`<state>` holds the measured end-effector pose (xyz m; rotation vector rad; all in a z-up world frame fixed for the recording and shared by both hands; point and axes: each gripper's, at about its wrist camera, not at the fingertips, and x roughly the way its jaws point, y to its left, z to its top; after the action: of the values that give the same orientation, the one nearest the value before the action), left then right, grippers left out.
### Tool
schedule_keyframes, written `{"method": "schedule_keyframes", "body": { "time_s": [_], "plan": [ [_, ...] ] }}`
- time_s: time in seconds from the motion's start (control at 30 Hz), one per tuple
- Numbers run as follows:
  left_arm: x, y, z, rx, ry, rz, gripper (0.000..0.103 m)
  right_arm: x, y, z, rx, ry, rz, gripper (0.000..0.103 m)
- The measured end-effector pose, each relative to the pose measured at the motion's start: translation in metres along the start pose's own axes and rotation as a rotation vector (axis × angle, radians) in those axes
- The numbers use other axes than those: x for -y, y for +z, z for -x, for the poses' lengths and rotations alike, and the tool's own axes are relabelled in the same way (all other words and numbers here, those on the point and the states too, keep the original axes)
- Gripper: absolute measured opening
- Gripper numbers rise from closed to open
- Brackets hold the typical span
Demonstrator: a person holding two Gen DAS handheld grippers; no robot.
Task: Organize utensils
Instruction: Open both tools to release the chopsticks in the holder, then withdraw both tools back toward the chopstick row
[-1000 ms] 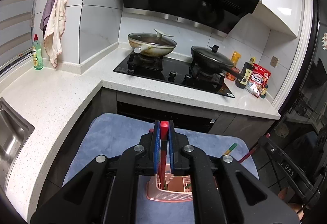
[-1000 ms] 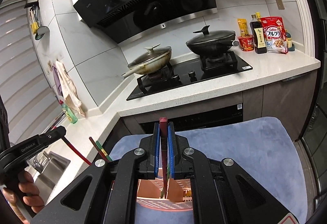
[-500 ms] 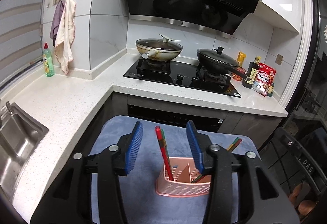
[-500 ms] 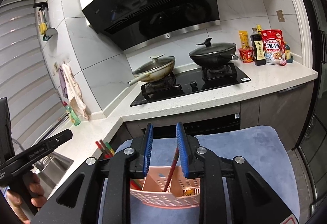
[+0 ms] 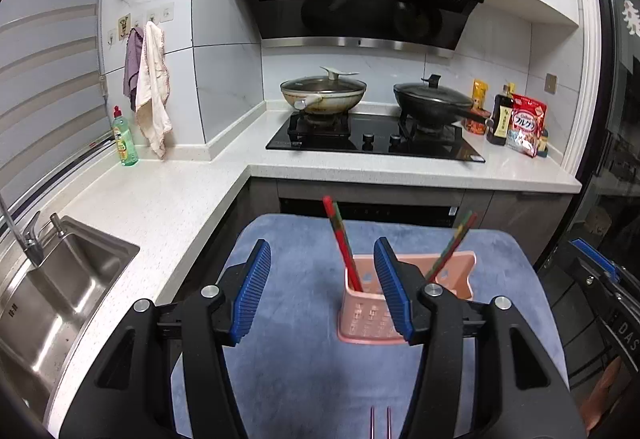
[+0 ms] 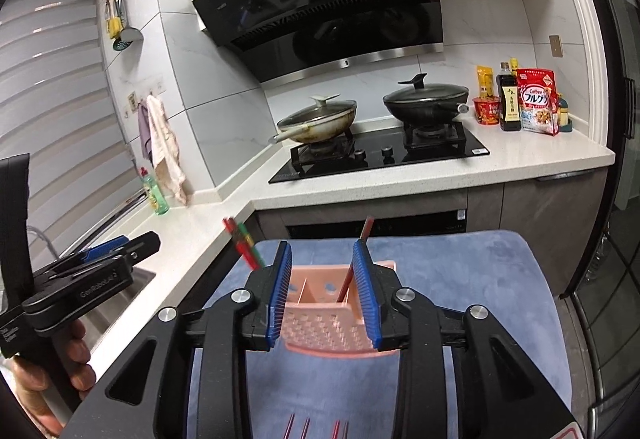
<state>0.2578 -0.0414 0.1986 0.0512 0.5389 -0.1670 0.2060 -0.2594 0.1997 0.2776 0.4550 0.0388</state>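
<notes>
Just bare mat (image 5: 288,319) around holder (image 5: 364,315)

Both handheld grippers opening, nothing clamped

The left black gripper with blue ribbed pads (image 5: 322,289) and the matching right gripper (image 6: 322,293) both point toward 12 o'clock, tilted downward, their jaws widening and gripping nothing.

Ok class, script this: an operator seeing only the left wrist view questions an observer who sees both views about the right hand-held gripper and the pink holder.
Operator: Is the right hand-held gripper holding anything?
Observer: No. Its jaws are opening and empty; a dark red chopstick stands free beyond them.
Operator: Is the pink holder divided inside?
Observer: Yes. The right wrist view shows a divider wall; that chopstick stands right of it.
</notes>
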Motion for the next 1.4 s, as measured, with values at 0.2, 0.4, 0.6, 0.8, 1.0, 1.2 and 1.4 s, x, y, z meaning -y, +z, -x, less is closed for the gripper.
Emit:
{"method": "schedule_keyframes", "body": {
  "time_s": [0.2, 0.4, 0.6, 0.8, 1.0, 1.2, 1.4],
  "plan": [
    [0.001, -0.024, 0.01, -0.03, 0.001, -0.004, 0.056, -0.005, -0.024, 0.02, -0.025, -0.008, 0.02, 0.032],
    [0.002, -0.059, 0.019, -0.063, 0.021, -0.028, 0.056, -0.005, -0.058, 0.035, -0.073, -0.022, 0.033, 0.032],
    [0.0, -0.096, 0.024, -0.109, 0.038, -0.044, 0.057, -0.005, -0.1, 0.047, -0.131, -0.055, 0.067, 0.032],
    [-0.005, -0.141, 0.025, -0.179, 0.04, -0.03, 0.057, -0.003, -0.146, 0.055, -0.202, -0.083, 0.087, 0.032],
    [-0.01, -0.182, 0.026, -0.244, 0.046, -0.03, 0.057, 0.003, -0.186, 0.064, -0.269, -0.098, 0.072, 0.032],
    [-0.015, -0.215, 0.027, -0.299, 0.045, -0.02, 0.057, 0.005, -0.22, 0.067, -0.326, -0.107, 0.062, 0.032],
    [-0.017, -0.245, 0.03, -0.354, 0.043, -0.02, 0.057, 0.006, -0.249, 0.069, -0.382, -0.105, 0.041, 0.032]
  ]
}}
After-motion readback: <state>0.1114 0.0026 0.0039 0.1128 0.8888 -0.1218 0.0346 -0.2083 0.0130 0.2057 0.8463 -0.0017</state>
